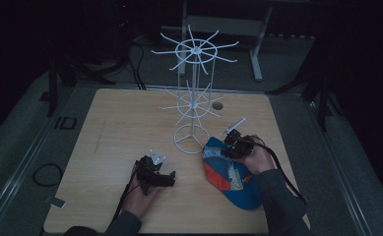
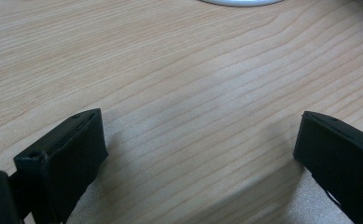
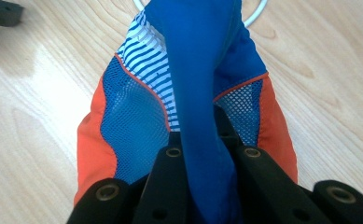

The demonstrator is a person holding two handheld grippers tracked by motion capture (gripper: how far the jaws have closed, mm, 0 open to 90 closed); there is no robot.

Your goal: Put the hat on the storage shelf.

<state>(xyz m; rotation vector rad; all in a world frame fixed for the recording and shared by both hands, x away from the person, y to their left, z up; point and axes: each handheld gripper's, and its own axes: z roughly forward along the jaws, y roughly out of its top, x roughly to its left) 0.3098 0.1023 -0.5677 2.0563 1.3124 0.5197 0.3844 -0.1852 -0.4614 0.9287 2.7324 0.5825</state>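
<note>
dim room, dark floor and table legs behind; pale wood-grain table [image 1: 115, 128] lit at centre. item: white wire rack [image 1: 194, 88], two tiers of radiating spokes on a single post, ring base standing just past the middle of the table. item: cap [image 1: 228, 174], blue with orange panels, blue mesh and a blue-and-white striped section, lying on the table at the near right, its far edge just beside the rack's ring base; long axis runs from the near right toward the rack. item: right gripper [image 1: 234, 143], held in the person's right hand [image 1: 258, 160], jaws clenched on a blue fold of the cap [image 3: 198, 93], the fabric rising between them in the right gripper view, with the ring base visible just beyond. item: left gripper [image 1: 167, 178], in the left hand [image 1: 142, 194], jaws spread wide over bare wood with nothing between them, resting low, well to the left of the cap. judgement: the rack lies ahead and slightly left of the right gripper, much nearer to it than to the left; any hanging move would go upward and forward to a spoke. writing: no brand, label or lettering legible on cap, rack or table.
</note>
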